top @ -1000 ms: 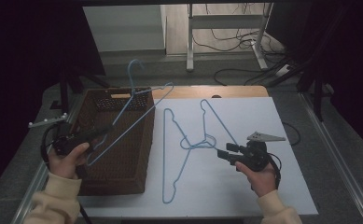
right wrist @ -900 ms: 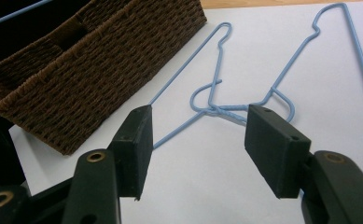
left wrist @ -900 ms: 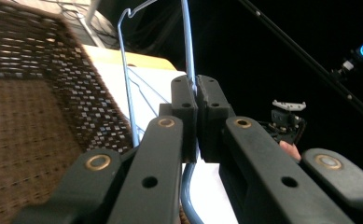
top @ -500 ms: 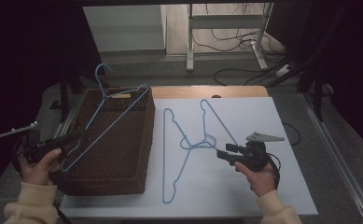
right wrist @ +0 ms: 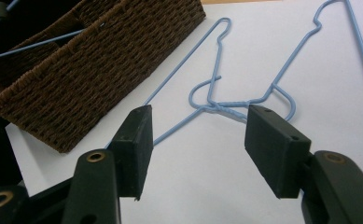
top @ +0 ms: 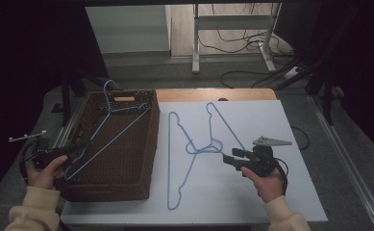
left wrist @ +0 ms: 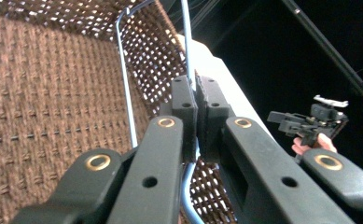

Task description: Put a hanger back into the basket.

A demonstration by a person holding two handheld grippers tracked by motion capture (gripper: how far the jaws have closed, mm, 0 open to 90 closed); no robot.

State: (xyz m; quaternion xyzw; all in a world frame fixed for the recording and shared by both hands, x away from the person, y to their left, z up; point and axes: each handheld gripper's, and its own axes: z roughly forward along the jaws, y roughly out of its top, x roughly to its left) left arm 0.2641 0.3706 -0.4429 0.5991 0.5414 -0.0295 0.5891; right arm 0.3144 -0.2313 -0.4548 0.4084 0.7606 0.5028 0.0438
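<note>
The left gripper [top: 79, 147] is seen clamped tight on the wire of a blue hanger [top: 108, 132]; in the left gripper view its 2 jaws are pressed together with the thin wire [left wrist: 186, 70] pinched between them. The held hanger is tilted inside the brown woven basket [top: 141, 159], its hook [top: 108, 86] raised above the far rim and its lower corner kept at the gripper near the basket's left wall. The basket is set on the left part of the counter [top: 271, 120], on the edge of a white sheet.

The right gripper [top: 233, 158] is held with its jaws apart and nothing between them, just above the white sheet. Directly ahead of it, in the right gripper view, the twisted necks and hooks [right wrist: 226, 106] of 2 more blue hangers are seen lying flat and tangled together. One of them [top: 180, 159] is stretched beside the basket, the other [top: 220, 122] angled toward the far edge.
</note>
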